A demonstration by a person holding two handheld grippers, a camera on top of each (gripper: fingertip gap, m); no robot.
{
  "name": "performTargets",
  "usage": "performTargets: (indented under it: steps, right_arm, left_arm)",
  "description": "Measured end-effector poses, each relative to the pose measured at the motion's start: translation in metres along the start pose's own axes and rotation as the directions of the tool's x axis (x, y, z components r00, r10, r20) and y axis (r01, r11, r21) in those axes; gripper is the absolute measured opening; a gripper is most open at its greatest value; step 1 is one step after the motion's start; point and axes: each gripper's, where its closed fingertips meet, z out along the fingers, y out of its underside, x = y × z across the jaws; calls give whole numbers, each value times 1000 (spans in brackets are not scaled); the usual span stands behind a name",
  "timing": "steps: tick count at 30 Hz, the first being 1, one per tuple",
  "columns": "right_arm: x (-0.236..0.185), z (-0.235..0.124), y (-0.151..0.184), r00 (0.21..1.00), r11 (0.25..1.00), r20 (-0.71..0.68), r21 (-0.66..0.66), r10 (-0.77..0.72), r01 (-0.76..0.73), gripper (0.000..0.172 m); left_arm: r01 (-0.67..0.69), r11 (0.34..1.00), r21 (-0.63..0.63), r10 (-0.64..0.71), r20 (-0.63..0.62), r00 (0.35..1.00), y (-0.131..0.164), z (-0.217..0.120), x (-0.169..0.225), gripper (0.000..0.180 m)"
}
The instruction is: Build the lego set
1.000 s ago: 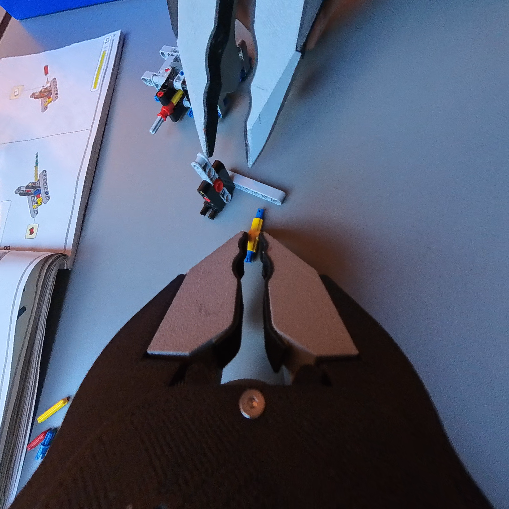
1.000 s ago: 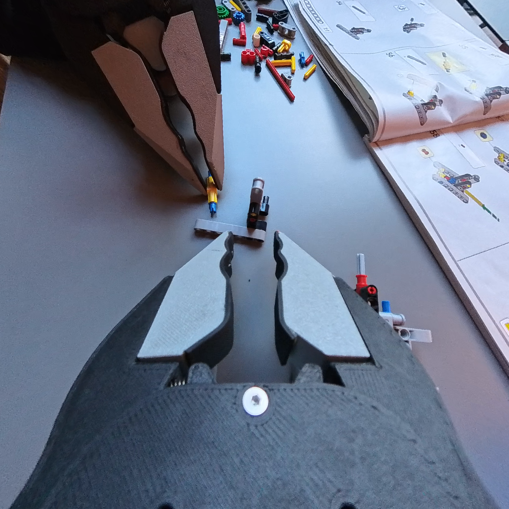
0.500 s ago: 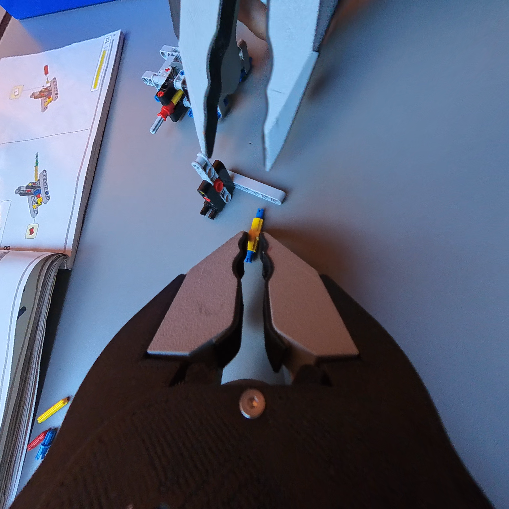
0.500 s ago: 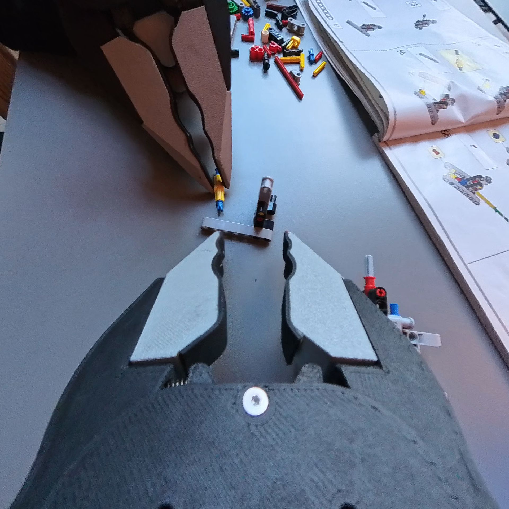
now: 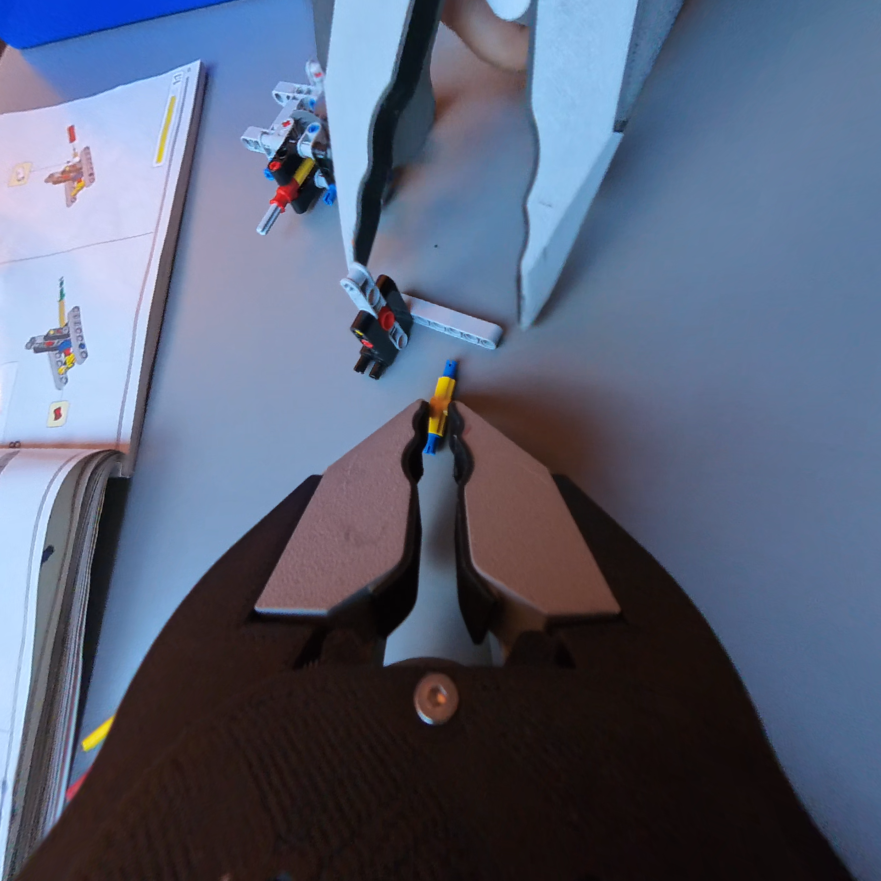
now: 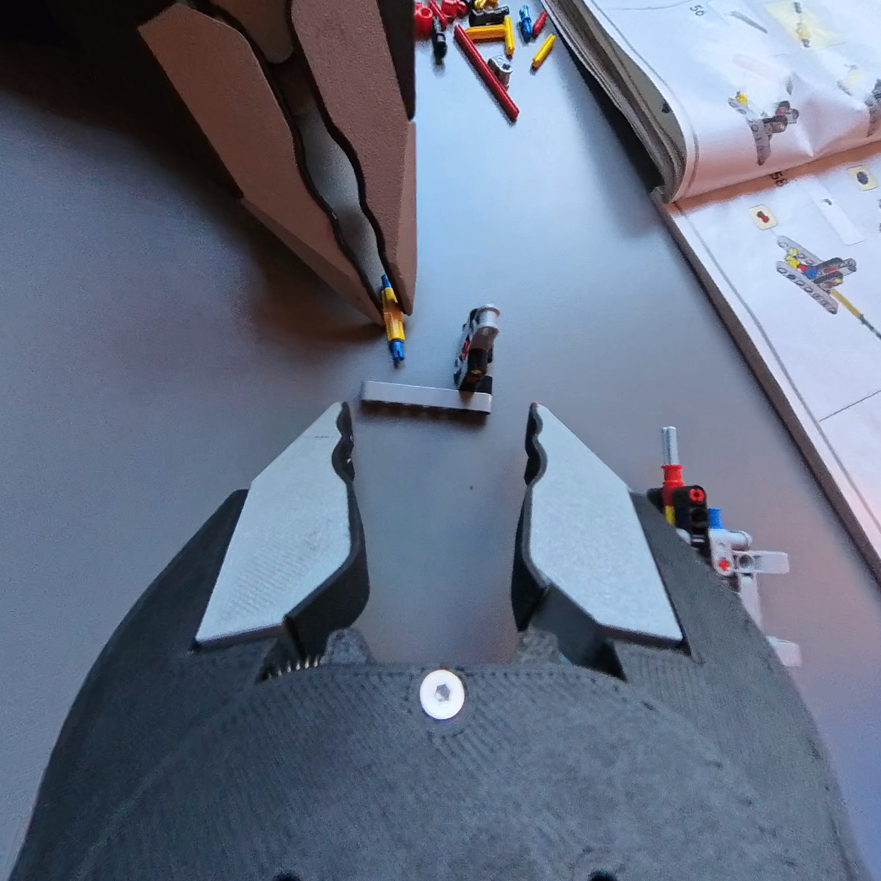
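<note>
My left gripper (image 5: 439,414) is shut on a small yellow connector with blue pins (image 5: 441,405) and holds it low over the grey table (image 5: 715,429); the connector also shows in the right wrist view (image 6: 392,318) between the left gripper's tips. My right gripper (image 6: 441,419) is open and holds nothing; its tips stand either side of a grey beam with a black block on one end (image 6: 426,394). The same beam assembly (image 5: 419,324) lies just beyond the yellow connector, between the right gripper's fingers (image 5: 558,214).
An open instruction booklet lies at the left (image 5: 81,238) and at the right in the right wrist view (image 6: 786,214). A small grey, black and red sub-assembly (image 5: 295,167) (image 6: 701,529) sits beside the right gripper. Several loose red, yellow and blue pieces (image 6: 486,47) lie farther off. There is about 5 centimeters between the tips of the two grippers.
My right gripper's jaws have opened wide and moved closer to the grey beam. My left gripper has kept still, shut on the yellow connector.
</note>
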Motion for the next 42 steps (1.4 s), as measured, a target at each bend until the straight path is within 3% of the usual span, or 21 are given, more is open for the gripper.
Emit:
performTargets:
  steps: [7, 16, 28, 34, 42]
  right_arm:
    - [-3, 5, 0, 989, 991, 60, 11, 136, -136, 72]
    - [-2, 7, 1, 997, 998, 59, 27, 57, -59, 54]
    - [-5, 4, 2, 990, 999, 140, 41, 6, -12, 53]
    - [-6, 2, 0, 974, 996, 219, 51, 59, -72, 53]
    - [-6, 7, 0, 988, 999, 148, 44, -35, 28, 53]
  left_arm:
    - [-40, 999, 9, 40, -20, 999, -4, 4, -1, 5]
    - [-28, 999, 20, 30, -97, 995, -8, 7, 5, 5]
    - [-6, 1000, 18, 8, -117, 993, -11, 10, 7, 5]
    - [30, 999, 12, -28, -116, 993, -9, 8, 8, 5]
    - [62, 998, 7, -61, -115, 992, -9, 7, 7, 5]
